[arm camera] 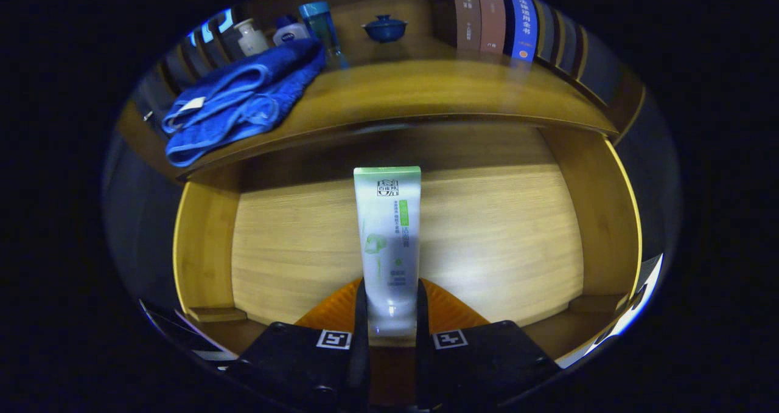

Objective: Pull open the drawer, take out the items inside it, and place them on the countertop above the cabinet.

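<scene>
A white tube with a green end (388,236) stands out straight ahead of me, its cap end pinched between my two fingers. My gripper (389,306) is shut on the tube and holds it above the open wooden drawer (201,249), whose pale floor lies beneath it. Just beyond the drawer runs the wooden countertop (438,90). A crumpled blue towel (240,100) lies on the countertop, to the left of the tube.
At the back of the countertop stand a few small bottles (252,36), a blue-capped bottle (321,27) and a blue lidded bowl (384,28). A row of books (493,14) stands at the back right. The drawer's side walls (599,218) rise on both sides.
</scene>
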Demonstrator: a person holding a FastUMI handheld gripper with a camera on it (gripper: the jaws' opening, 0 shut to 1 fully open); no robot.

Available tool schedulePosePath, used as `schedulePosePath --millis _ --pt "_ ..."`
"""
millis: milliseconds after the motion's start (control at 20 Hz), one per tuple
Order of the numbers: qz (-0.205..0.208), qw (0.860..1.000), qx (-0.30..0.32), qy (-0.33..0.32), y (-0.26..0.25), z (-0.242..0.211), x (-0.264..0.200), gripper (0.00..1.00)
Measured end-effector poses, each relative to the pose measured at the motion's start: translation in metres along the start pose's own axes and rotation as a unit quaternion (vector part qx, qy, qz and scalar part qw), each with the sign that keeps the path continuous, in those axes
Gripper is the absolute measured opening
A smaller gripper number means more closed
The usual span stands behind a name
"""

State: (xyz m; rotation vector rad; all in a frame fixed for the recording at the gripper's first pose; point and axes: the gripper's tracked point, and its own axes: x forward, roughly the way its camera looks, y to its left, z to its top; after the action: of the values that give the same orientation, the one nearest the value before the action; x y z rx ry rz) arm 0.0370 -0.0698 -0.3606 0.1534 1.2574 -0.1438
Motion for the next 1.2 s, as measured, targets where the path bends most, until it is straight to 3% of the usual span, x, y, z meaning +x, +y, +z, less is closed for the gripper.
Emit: schedulePosePath --millis 200,550,900,1200 --pt "0.023 0.999 0.002 -0.037 0.011 0.008 -0.038 0.33" --pt "0.027 0.991 0.006 -0.134 0.023 0.113 -0.077 0.33" --pt "0.014 0.99 -0.001 -0.141 0.026 0.202 -0.046 0.33" --pt "-0.008 0.995 -0.001 -0.096 0.017 0.227 0.011 0.33"
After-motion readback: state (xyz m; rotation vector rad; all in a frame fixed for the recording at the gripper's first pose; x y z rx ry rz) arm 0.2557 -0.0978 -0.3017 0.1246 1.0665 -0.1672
